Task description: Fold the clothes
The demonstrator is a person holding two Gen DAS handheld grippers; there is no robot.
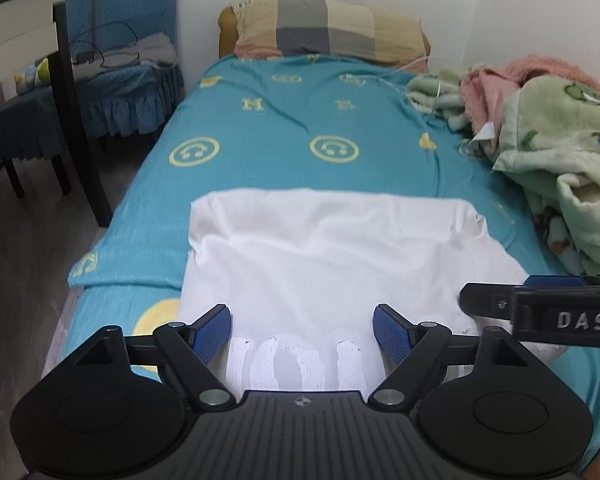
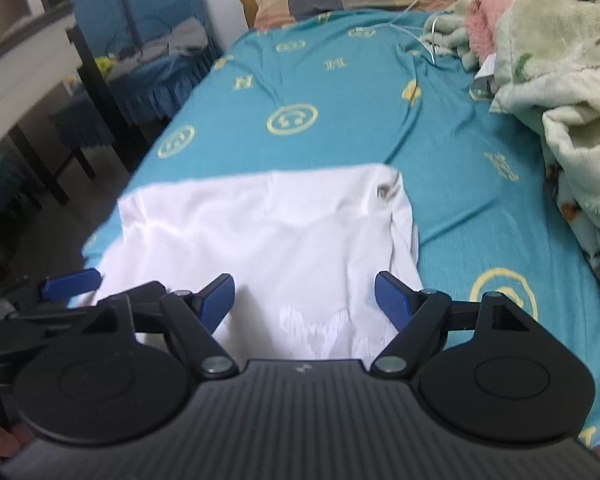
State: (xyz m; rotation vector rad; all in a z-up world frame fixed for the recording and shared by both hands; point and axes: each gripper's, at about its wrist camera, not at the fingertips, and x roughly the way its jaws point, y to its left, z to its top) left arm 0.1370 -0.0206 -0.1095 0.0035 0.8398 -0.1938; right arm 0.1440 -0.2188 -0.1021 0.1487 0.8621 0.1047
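Observation:
A white garment (image 1: 320,256) lies partly folded on the teal bed sheet (image 1: 292,128), with faint white print on its near part. It also shows in the right wrist view (image 2: 260,232). My left gripper (image 1: 302,320) is open and empty, hovering over the garment's near edge. My right gripper (image 2: 305,292) is open and empty over the garment's near right part. The right gripper's body shows at the right of the left wrist view (image 1: 548,312). The left gripper's blue finger (image 2: 70,284) shows at the left of the right wrist view.
A checked pillow (image 1: 332,28) lies at the head of the bed. A heap of green and pink blankets (image 1: 548,144) fills the right side. A white cable (image 1: 416,80) runs beside it. Blue-covered chairs (image 1: 132,64) and a dark table leg (image 1: 80,120) stand left of the bed.

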